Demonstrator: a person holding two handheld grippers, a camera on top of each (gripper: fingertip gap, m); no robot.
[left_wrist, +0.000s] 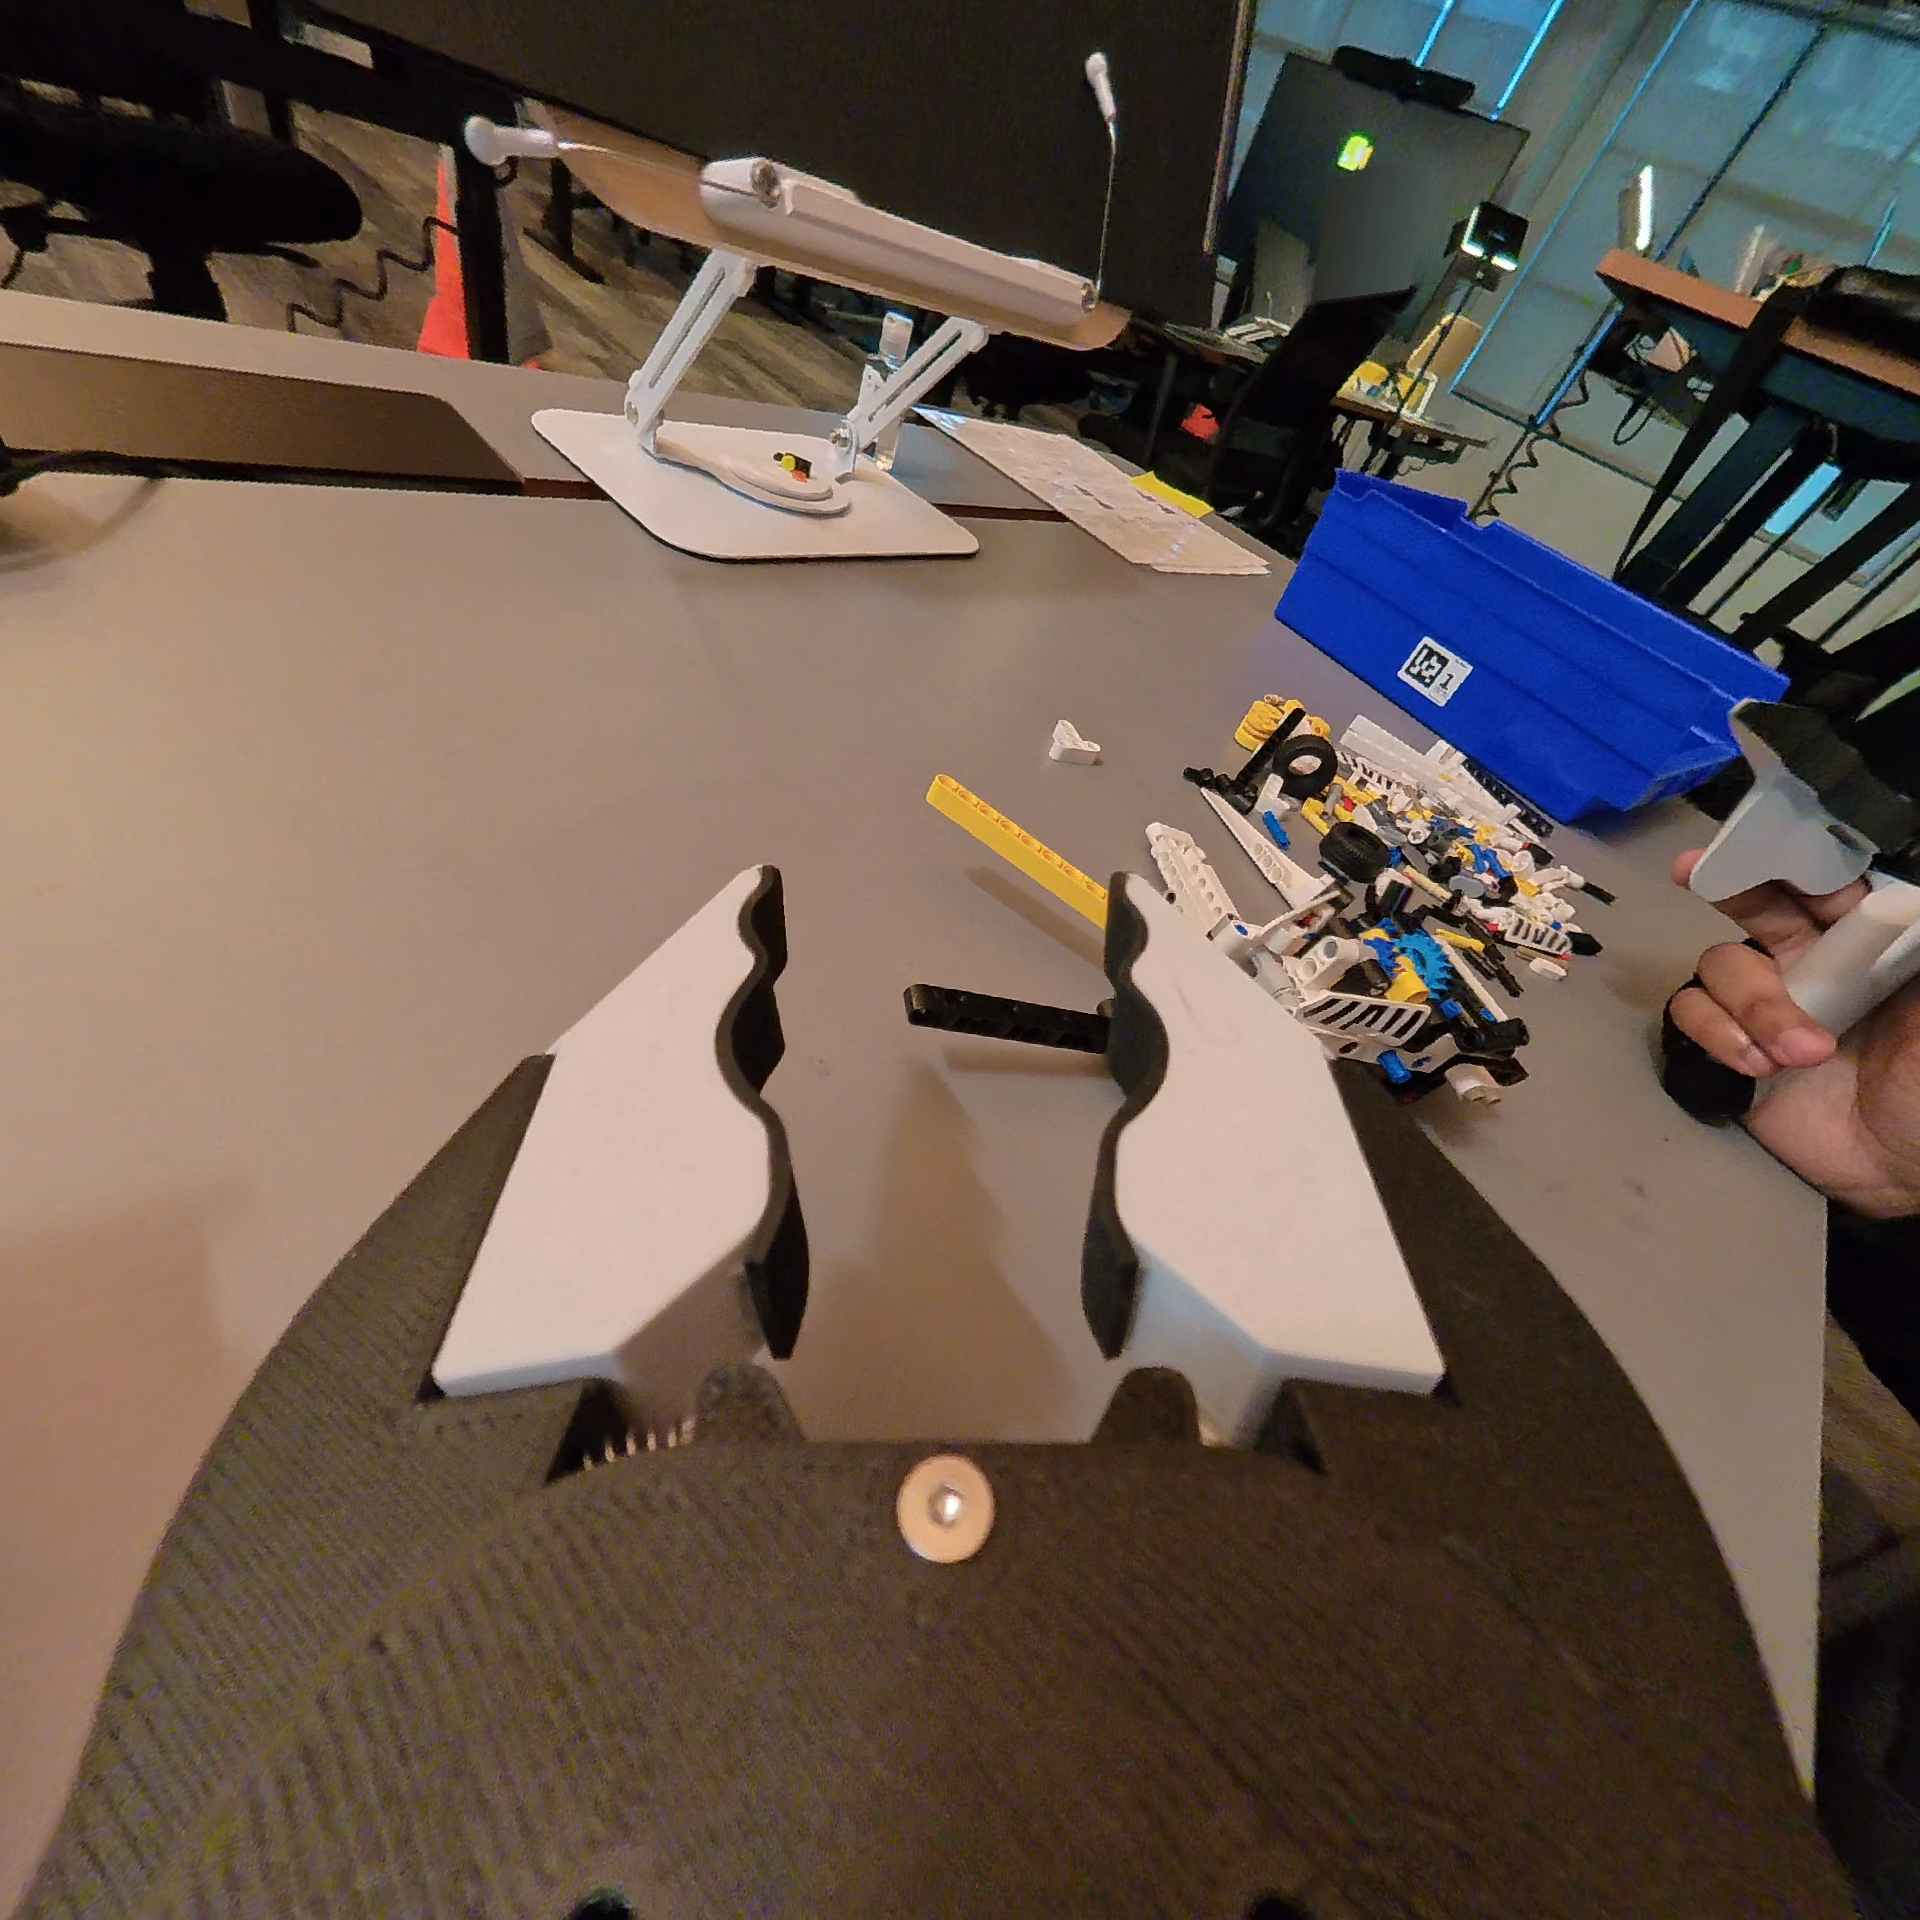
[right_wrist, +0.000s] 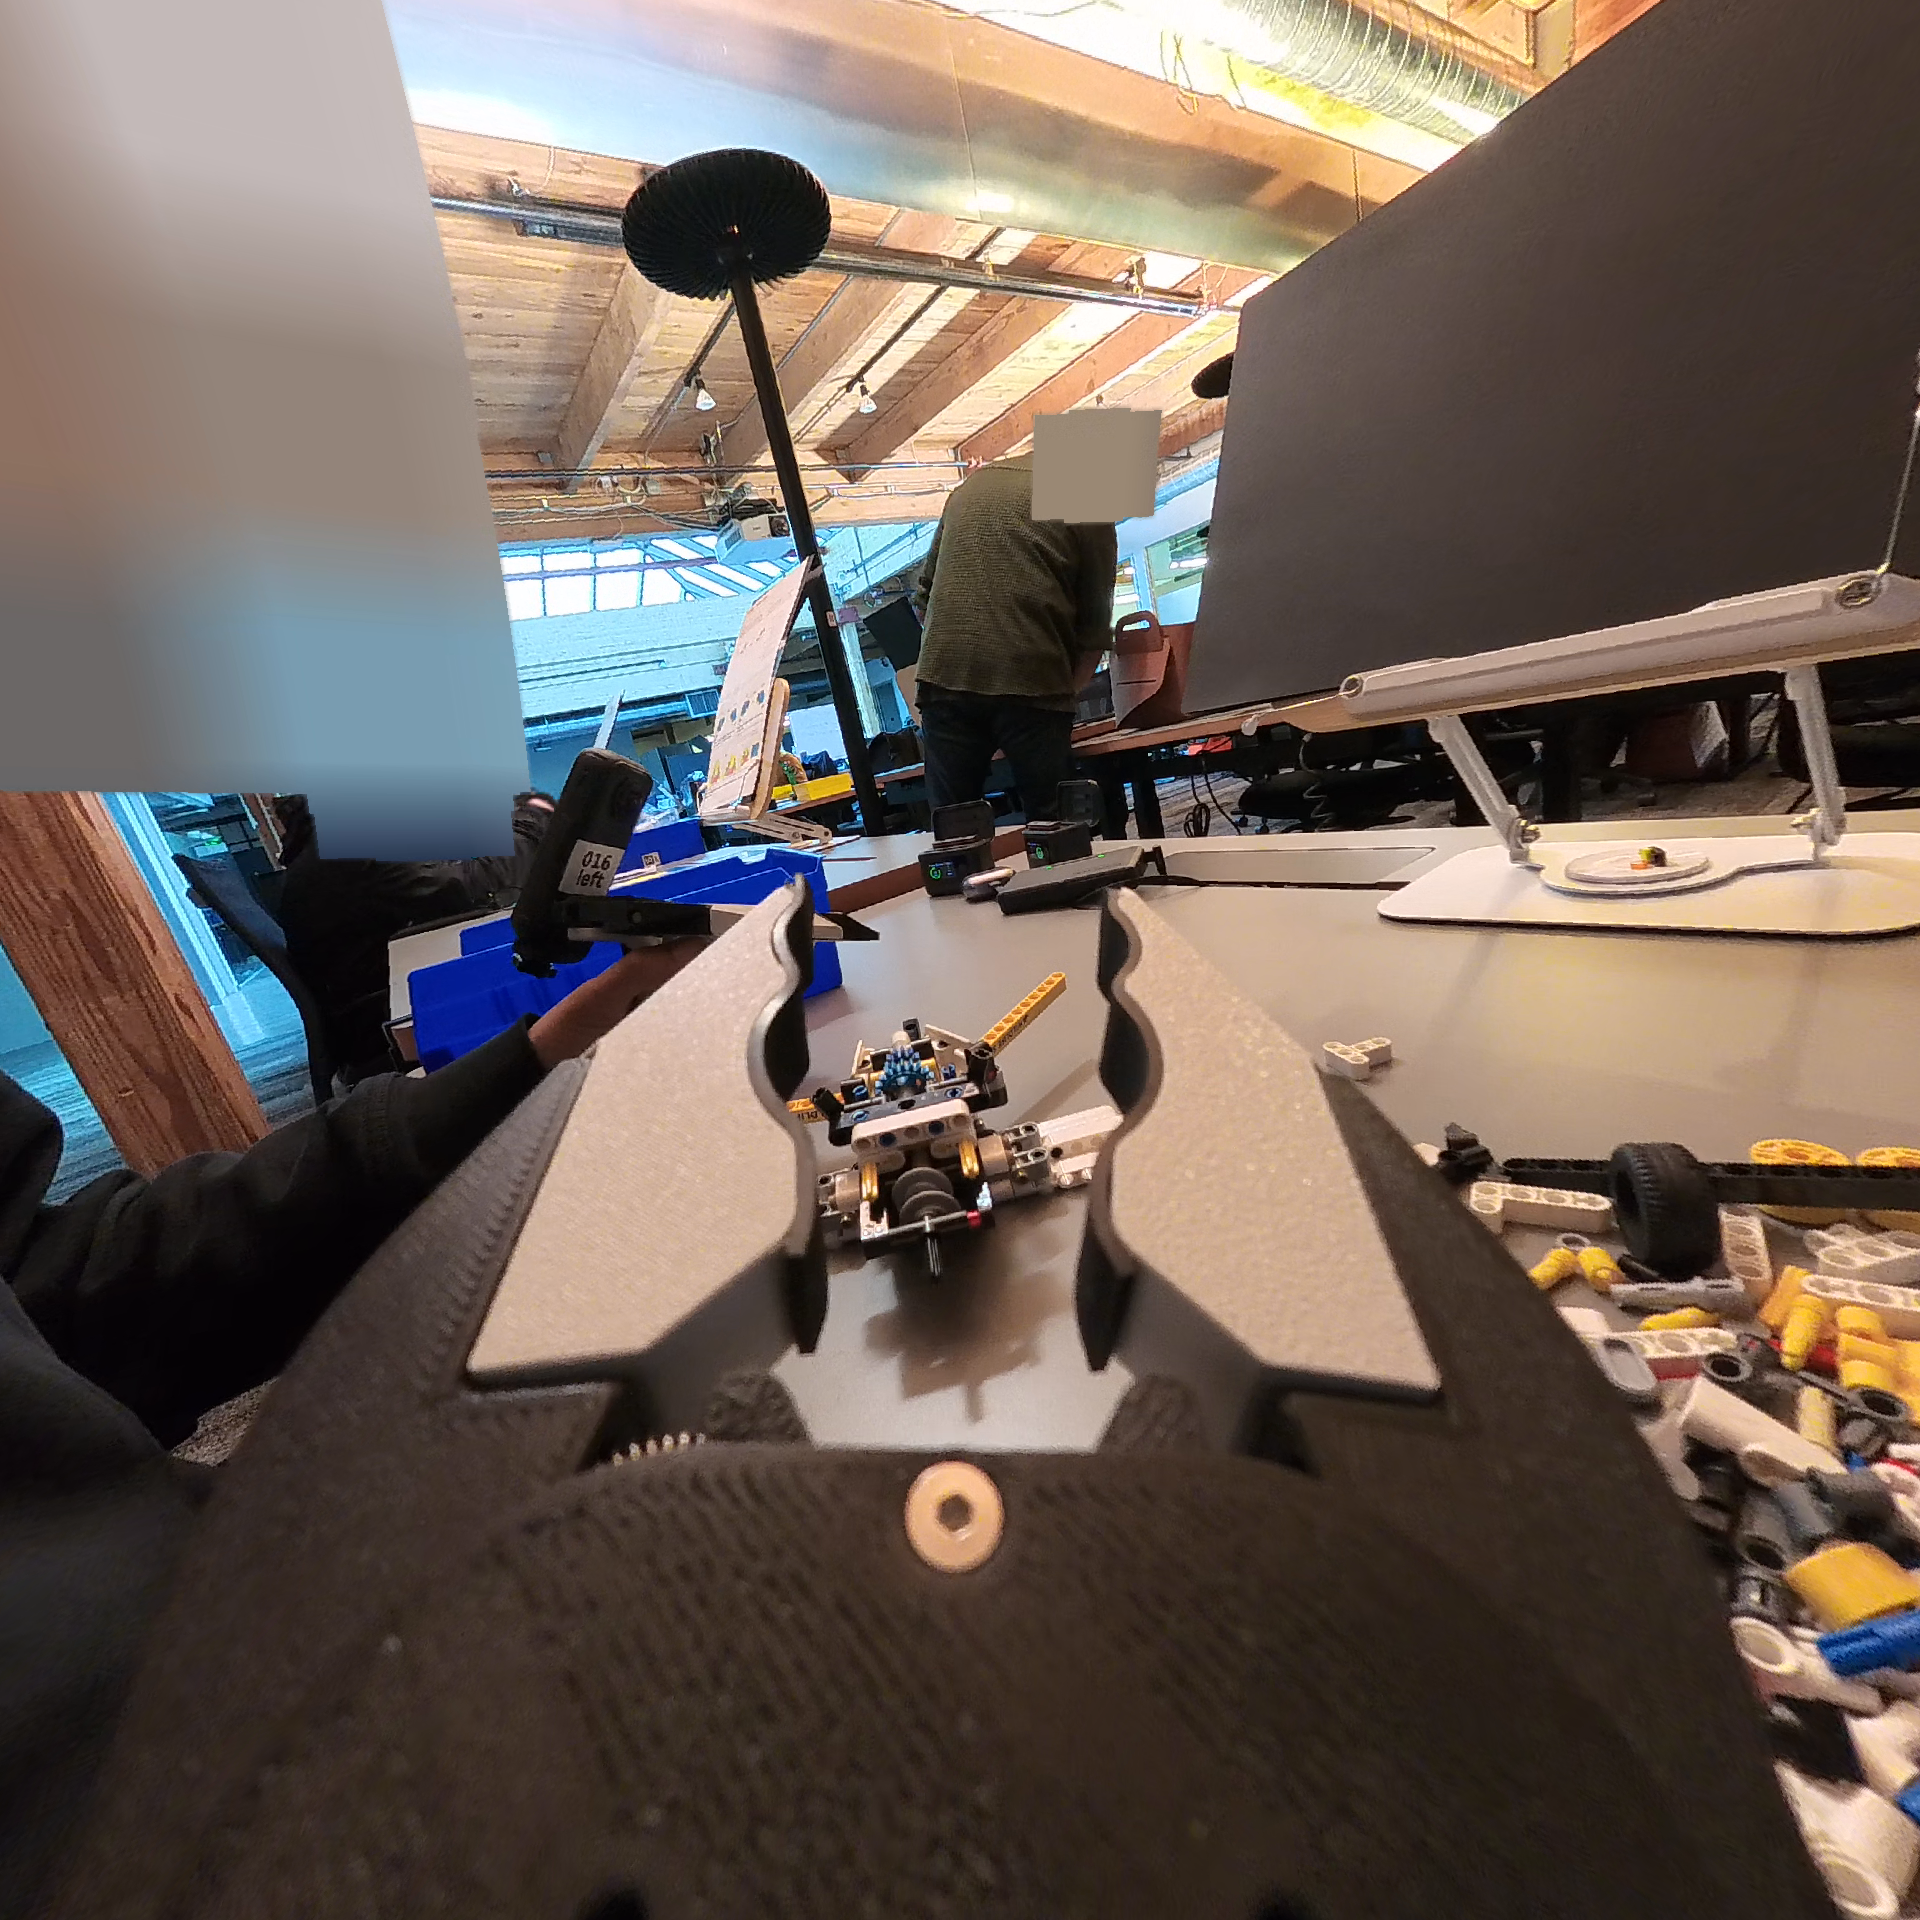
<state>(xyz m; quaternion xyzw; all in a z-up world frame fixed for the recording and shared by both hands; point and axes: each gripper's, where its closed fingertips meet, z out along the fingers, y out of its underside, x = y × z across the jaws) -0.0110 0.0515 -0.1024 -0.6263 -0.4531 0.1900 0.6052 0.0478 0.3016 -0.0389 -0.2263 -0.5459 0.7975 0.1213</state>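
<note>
I see both grippers spread, gripping nothing. Left gripper (left_wrist: 940, 914) hovers over grey table (left_wrist: 416, 779), left of the brick model (left_wrist: 1382, 997); black beam (left_wrist: 1003, 1018) below its tips. Right gripper (right_wrist: 951, 935) frames the model, pads clear.

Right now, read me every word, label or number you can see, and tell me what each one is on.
I don't read out writing; here is what carries it.
White sticker on the blue bin: legible print.
White label on the black camera: legible print.
Printed sheet on the table: too small.
Board on a stand: too small.
</note>
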